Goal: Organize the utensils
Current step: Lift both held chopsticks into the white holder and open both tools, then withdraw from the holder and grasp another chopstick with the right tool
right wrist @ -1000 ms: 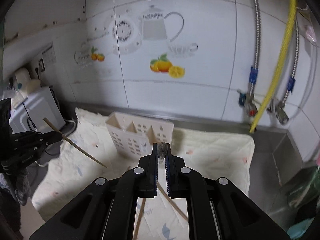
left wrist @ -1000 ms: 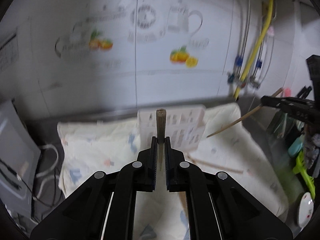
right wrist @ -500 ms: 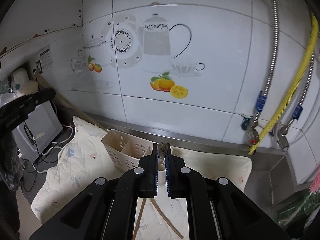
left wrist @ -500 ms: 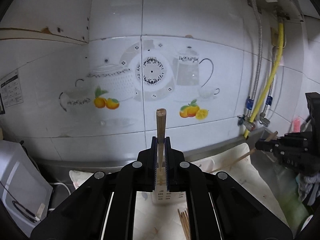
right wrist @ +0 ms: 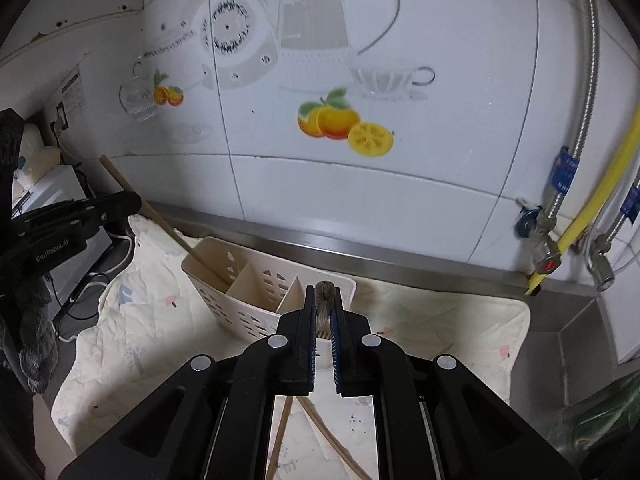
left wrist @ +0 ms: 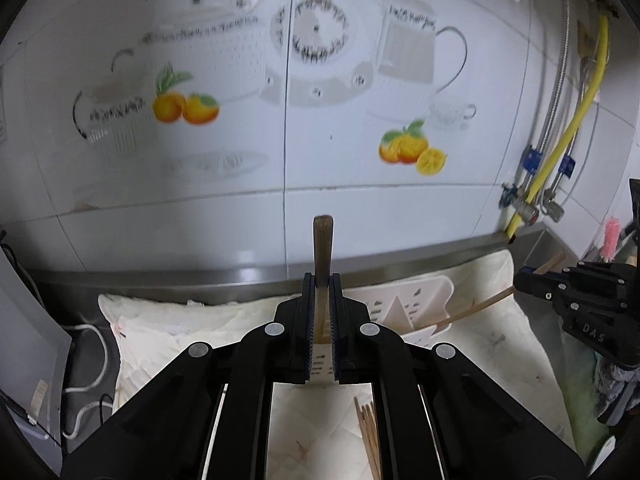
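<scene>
White tiled wall (left wrist: pixel 360 208) with teapot and orange decals behind steel counter; cream quilted cloth (left wrist: pixel 168 344) spread on it.

Left wrist view: we see left gripper (left wrist: pixel 321 312) clenched on upright brown wooden chopstick (left wrist: pixel 322 248); white slotted plastic utensil basket (left wrist: pixel 416 300) just beyond; bundle of thin wooden chopsticks (left wrist: pixel 370 428) on cloth below.

Right wrist view: we see right gripper (right wrist: pixel 325 320) clamped on second dark-tipped wooden chopstick (right wrist: pixel 325 294) over basket's right compartment; left gripper's chopstick tip sits inside leftmost compartment.
</scene>
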{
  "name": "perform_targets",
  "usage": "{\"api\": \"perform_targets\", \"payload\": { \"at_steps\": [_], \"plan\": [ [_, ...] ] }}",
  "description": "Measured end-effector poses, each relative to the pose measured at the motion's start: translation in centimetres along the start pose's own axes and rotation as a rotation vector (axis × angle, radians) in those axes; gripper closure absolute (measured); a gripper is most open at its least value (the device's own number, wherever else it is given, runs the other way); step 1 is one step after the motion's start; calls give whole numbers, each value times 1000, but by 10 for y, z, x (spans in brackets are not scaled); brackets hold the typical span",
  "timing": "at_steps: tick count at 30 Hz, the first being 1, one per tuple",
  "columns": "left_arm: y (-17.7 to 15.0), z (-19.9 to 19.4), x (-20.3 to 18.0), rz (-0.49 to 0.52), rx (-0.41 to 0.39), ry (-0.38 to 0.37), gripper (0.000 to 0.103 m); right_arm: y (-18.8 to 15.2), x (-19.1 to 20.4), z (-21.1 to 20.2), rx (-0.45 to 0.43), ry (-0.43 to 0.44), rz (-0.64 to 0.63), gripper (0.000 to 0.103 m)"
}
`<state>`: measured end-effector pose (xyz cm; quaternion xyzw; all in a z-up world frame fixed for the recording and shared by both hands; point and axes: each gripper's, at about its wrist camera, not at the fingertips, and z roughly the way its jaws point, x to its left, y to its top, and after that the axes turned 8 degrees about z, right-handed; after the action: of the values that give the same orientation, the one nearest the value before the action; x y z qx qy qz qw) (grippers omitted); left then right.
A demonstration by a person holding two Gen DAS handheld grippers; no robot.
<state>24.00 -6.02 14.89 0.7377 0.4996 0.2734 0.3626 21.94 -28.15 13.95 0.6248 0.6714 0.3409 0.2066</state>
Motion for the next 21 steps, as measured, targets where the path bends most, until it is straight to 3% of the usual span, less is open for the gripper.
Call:
{"api": "perform_targets", "payload": {
  "at_steps": [6,10,12,15,21],
  "plan": [
    [-9,9,6,-13,22,-2,96,-2,-1,4,-12,-2,6,95],
    [-8,2,5,-4,9,8,94,-1,-4,-8,-57,-12,15,87],
    [-6,-4,5,-3,-3,7,91,-1,-6,-16,-78,-17,19,80],
    [-5,-19,5,1,-33,22,75,-8,-7,-37,-127,-18,17,74],
    [-19,-50,3,1,-71,29,69,-48,-10,-62,-162,-1,-8,71]
  ]
}}
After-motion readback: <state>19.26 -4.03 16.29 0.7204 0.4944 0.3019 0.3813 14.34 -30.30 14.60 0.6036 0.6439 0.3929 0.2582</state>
